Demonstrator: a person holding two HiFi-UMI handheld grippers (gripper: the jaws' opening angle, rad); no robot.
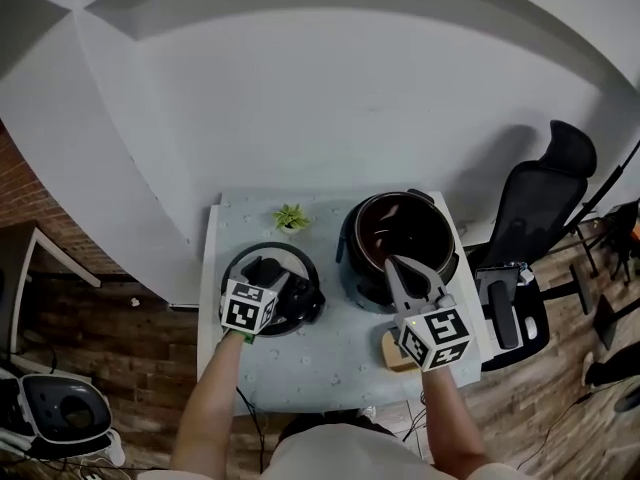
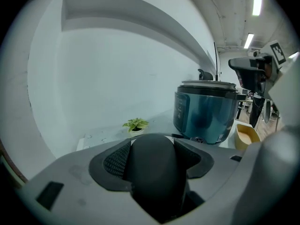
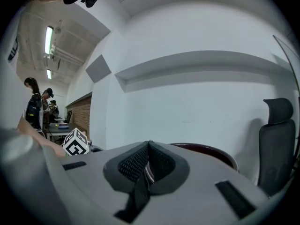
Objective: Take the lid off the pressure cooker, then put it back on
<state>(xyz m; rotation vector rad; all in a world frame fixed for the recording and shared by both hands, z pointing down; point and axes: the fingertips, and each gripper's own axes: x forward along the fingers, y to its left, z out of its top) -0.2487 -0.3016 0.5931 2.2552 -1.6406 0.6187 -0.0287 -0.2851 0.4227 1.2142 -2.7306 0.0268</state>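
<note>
Black lid (image 1: 303, 306) is sitting on the table (image 1: 330, 368) beside the open cooker (image 1: 362, 284), with the left gripper (image 1: 268, 274) clamping its knob (image 2: 157, 172). The right gripper (image 1: 393, 264) is pinching the rim (image 3: 211, 150). Next up, I'm guessing: lifting the lid back on, lined up.

Soft, even indoor light, ceiling tubes (image 2: 256, 0) glaring, strong fisheye bending, dark vignetted corners, blurred foreground

Sm. potted plant (image 1: 291, 217) at table (image 1: 320, 368) rear, tan bowl (image 2: 246, 137) front-R, blk office chair (image 1: 535, 208) beside.
</note>
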